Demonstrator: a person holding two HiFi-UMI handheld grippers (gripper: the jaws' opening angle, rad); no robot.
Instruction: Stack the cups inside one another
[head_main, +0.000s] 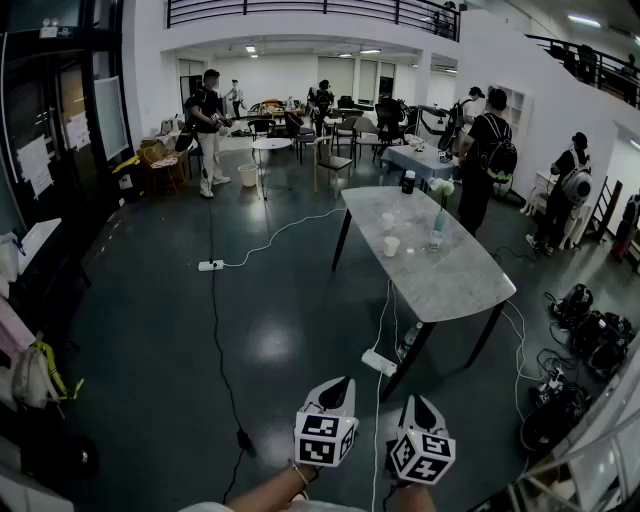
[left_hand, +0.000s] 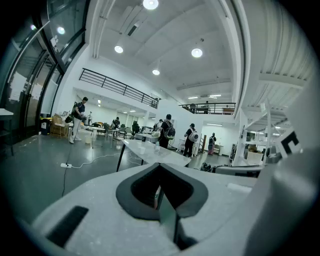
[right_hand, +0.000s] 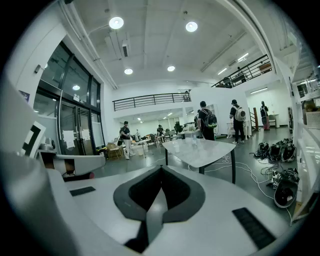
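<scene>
Left gripper and right gripper closed, empty; near cup and far cup apart on table.

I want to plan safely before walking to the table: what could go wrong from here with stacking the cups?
The white cable and power strip lie on the floor before the table; a foot may catch them. The flower vase stands near the two cups; a reach may tip it. The left gripper and right gripper are shut, so they may push a cup.

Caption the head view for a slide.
Left gripper and right gripper, shut and empty, face the table where the near cup and far cup stand apart, unstacked.
</scene>
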